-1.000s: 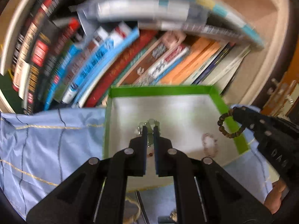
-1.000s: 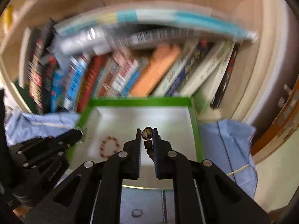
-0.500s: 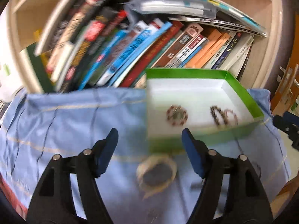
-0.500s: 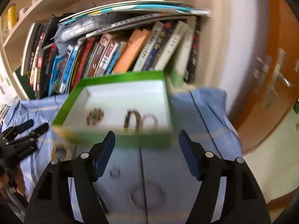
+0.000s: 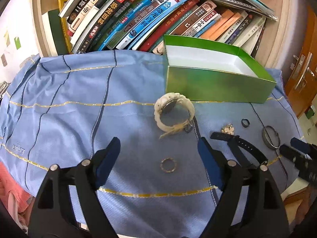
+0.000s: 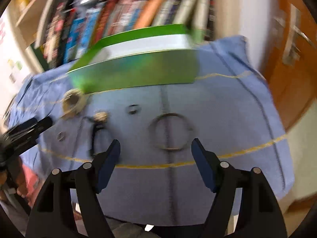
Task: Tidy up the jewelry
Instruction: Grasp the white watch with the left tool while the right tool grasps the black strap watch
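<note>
On the blue cloth (image 5: 79, 103) in front of the green box (image 5: 218, 87), the jewelry's sitting loose: white watch (image 5: 174, 113), small ring (image 5: 168, 165), silver bangle (image 6: 171, 131). Both grippers, left (image 5: 158, 154) and right (image 6: 155, 152), are hovering with fingers spread wide, holding nothing. I'd be lowering the left one straight over that ring, closing gently so it isn't sliding on the fabric

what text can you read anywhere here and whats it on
"大清十二帝": white book spine
"恐龙百科": dark book spine
"恐龙百科": blue book spine
Other spines and the cloth logo: too small to read.
Right wrist view: all blurred.
</note>
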{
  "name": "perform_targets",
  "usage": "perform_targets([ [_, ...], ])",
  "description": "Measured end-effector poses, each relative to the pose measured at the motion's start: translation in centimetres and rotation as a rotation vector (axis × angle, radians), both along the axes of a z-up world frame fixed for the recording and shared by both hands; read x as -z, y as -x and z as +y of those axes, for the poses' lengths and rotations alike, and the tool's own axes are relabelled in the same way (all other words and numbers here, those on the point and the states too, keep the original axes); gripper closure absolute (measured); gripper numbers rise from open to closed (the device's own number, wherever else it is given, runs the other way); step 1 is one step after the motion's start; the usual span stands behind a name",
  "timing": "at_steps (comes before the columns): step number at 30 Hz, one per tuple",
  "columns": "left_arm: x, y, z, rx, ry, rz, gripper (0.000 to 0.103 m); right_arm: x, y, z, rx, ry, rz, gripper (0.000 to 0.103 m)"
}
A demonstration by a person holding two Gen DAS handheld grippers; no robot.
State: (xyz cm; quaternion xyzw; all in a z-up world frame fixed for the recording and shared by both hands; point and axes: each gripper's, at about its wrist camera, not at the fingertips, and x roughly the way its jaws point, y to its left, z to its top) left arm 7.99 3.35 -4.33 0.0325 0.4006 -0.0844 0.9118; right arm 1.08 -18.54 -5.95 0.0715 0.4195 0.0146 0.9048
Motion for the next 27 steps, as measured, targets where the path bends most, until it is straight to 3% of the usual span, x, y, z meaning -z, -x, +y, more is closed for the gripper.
perform_targets([
  [9,0.4,-0.2,-1.0,0.001,-0.035,-0.02,0.02,0.4,-1.5,5.3,-0.135,0.052,0.021,0.023],
  [12,0.4,-0.2,-0.9,-0.008,-0.043,-0.028,0.02,0.9,-2.1,5.5,-0.121,0.065,0.029,0.024],
  [18,0.3,-0.1,-0.9,-0.01,-0.061,-0.052,0.018,1.3,-2.5,4.8,-0.085,0.079,0.043,0.035],
  [27,0.8,-0.4,-0.6,-0.008,-0.06,-0.041,0.018,1.5,-2.4,1.9,0.011,0.091,0.049,0.036],
])
